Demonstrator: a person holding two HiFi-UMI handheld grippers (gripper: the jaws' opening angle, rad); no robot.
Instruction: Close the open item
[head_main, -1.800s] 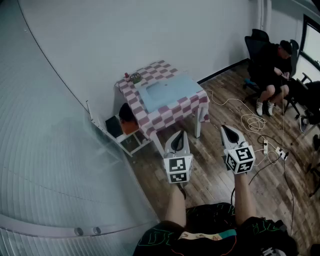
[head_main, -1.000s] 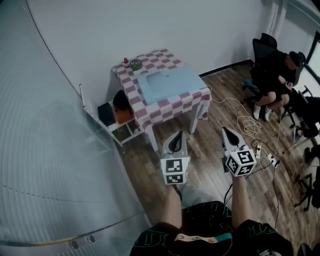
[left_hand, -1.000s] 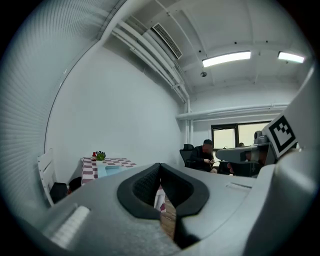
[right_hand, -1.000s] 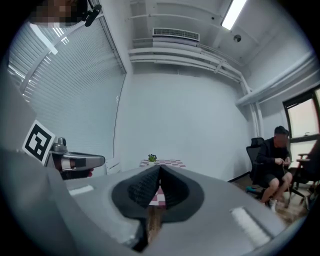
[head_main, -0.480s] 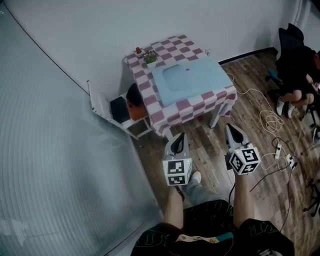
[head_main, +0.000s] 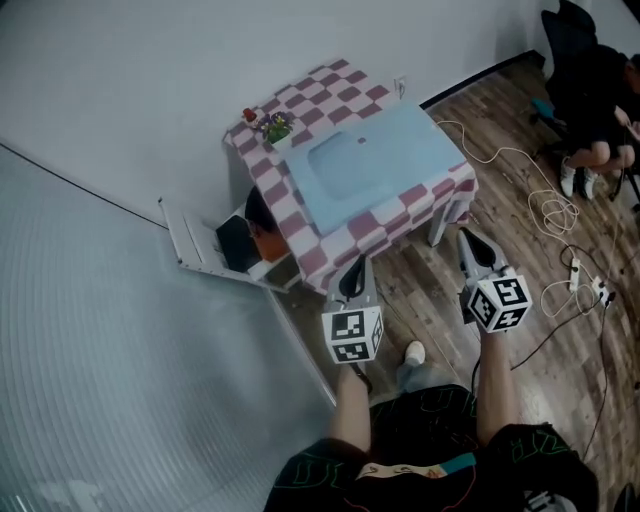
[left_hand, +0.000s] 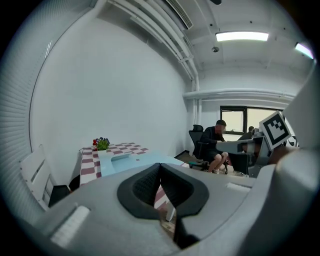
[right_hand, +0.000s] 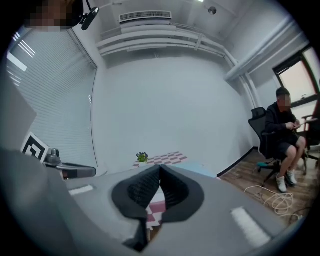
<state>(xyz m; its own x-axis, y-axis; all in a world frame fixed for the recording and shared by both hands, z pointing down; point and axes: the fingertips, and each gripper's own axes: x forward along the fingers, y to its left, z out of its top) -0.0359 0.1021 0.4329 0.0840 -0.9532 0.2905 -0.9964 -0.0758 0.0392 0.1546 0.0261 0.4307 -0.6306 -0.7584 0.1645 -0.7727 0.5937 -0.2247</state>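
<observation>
A small white cabinet (head_main: 262, 262) stands on the floor at the left of a table; its door (head_main: 187, 240) hangs wide open, with dark and orange things inside. In the left gripper view the door (left_hand: 35, 172) shows at the far left. My left gripper (head_main: 354, 272) is shut and empty, its tips just short of the table's near edge. My right gripper (head_main: 467, 241) is also shut and empty, near the table's right leg. The pads meet with nothing between them in both gripper views, left (left_hand: 160, 167) and right (right_hand: 160, 170).
The table (head_main: 330, 85) has a pink-checked cloth, a light blue mat (head_main: 375, 165) and a small plant (head_main: 275, 128). White cables (head_main: 555, 215) and a power strip (head_main: 600, 290) lie on the wood floor at right. A person (head_main: 590, 90) sits at far right.
The table and cabinet have come closer and shifted in the head view as I walked up. Both grippers stayed shut and side by side.
</observation>
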